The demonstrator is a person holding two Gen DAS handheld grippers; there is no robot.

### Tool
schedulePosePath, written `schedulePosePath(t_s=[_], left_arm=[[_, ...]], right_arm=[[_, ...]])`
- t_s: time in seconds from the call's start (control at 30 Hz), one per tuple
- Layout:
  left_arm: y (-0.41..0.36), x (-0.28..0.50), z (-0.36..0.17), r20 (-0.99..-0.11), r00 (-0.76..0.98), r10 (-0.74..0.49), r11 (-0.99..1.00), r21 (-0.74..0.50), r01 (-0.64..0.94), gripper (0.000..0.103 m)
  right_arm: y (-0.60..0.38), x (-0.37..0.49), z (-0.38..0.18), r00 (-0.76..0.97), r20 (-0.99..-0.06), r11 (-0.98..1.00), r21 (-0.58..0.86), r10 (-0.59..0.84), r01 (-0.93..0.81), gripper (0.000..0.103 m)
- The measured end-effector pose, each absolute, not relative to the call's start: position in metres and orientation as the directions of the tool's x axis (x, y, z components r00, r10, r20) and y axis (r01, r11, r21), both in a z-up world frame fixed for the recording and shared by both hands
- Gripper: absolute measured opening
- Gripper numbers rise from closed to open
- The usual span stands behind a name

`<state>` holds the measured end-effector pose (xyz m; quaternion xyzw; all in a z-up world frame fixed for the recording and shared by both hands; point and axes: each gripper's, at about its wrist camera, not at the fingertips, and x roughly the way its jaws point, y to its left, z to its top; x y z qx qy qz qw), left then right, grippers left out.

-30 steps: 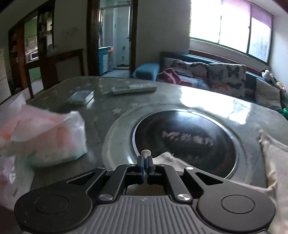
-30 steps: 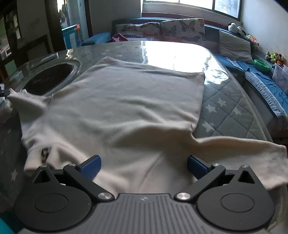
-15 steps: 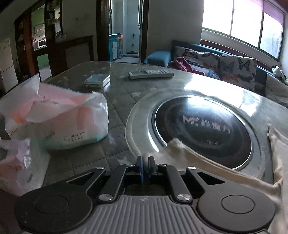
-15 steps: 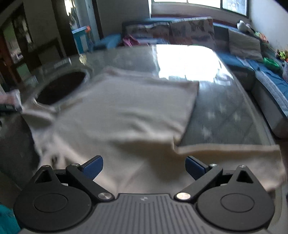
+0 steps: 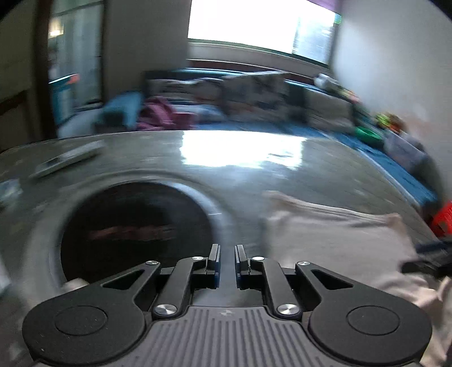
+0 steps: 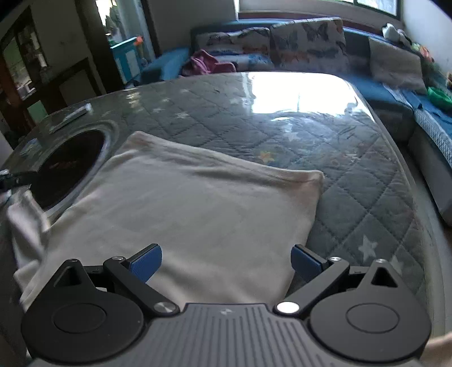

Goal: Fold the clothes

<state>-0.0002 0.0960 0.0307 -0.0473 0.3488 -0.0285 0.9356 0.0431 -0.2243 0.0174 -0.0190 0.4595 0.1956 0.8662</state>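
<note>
Right gripper [image 6: 226,261] fingers wide over cream garment [image 6: 183,214]; left gripper [image 5: 226,255] narrowly parted, seemingly empty (blurred).

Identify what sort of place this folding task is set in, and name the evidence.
Most likely a home living or dining room: a cushioned sofa under a window, a quilt-covered table with a built-in cooktop, and the cream garment on it.

Setting: home living-dining room. Evidence: blue sofa [image 6: 395,93] with butterfly-print cushions [image 6: 308,42] under a window [image 5: 260,25]; table [image 6: 353,175] with quilted star-pattern cover and inset black induction hob [image 5: 135,231]; doorway [image 6: 124,42] to further rooms
</note>
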Motion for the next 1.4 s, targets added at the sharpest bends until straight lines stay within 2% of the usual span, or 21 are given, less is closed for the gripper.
schedulePosePath(t_s=[0.17,0.33,0.53,0.83,0.93,0.97,1.13,1.4], left_arm=[[0.051,0.046,0.02,-0.682,0.705,-0.193,0.981,-0.129,0.144,0.011],[0.032,0.083,0.005,-0.711,0.675,-0.196,0.979,-0.1,0.178,0.011],[0.036,0.113,-0.01,-0.731,0.667,-0.142,0.988,-0.067,0.137,0.011],[0.044,0.143,-0.014,-0.71,0.704,0.0,0.997,0.057,0.057,0.009],[0.05,0.149,-0.013,-0.71,0.704,0.012,0.998,0.057,0.04,0.009],[0.052,0.149,-0.013,-0.711,0.704,0.01,0.998,0.052,0.038,0.009],[0.053,0.133,-0.005,-0.696,0.718,-0.01,0.998,0.039,0.052,0.01],[0.038,0.045,0.012,-0.666,0.727,-0.168,0.974,-0.001,0.225,0.018]], right_arm=[[-0.225,0.07,0.008,0.486,-0.817,0.924,0.138,0.309,-0.356,0.1],[-0.218,0.087,0.005,0.48,-0.824,0.915,0.108,0.301,-0.389,0.101],[-0.202,0.113,0.0,0.491,-0.826,0.903,0.046,0.275,-0.427,0.103],[-0.179,0.155,-0.007,0.514,-0.807,0.889,0.028,0.29,-0.457,0.103],[-0.175,0.162,-0.004,0.509,-0.808,0.891,0.042,0.296,-0.452,0.101],[-0.176,0.16,-0.002,0.502,-0.81,0.893,0.058,0.304,-0.447,0.098],[-0.181,0.131,0.013,0.484,-0.803,0.885,0.111,0.348,-0.452,0.098],[-0.178,0.03,0.027,0.476,-0.787,0.833,0.084,0.392,-0.547,0.098]])
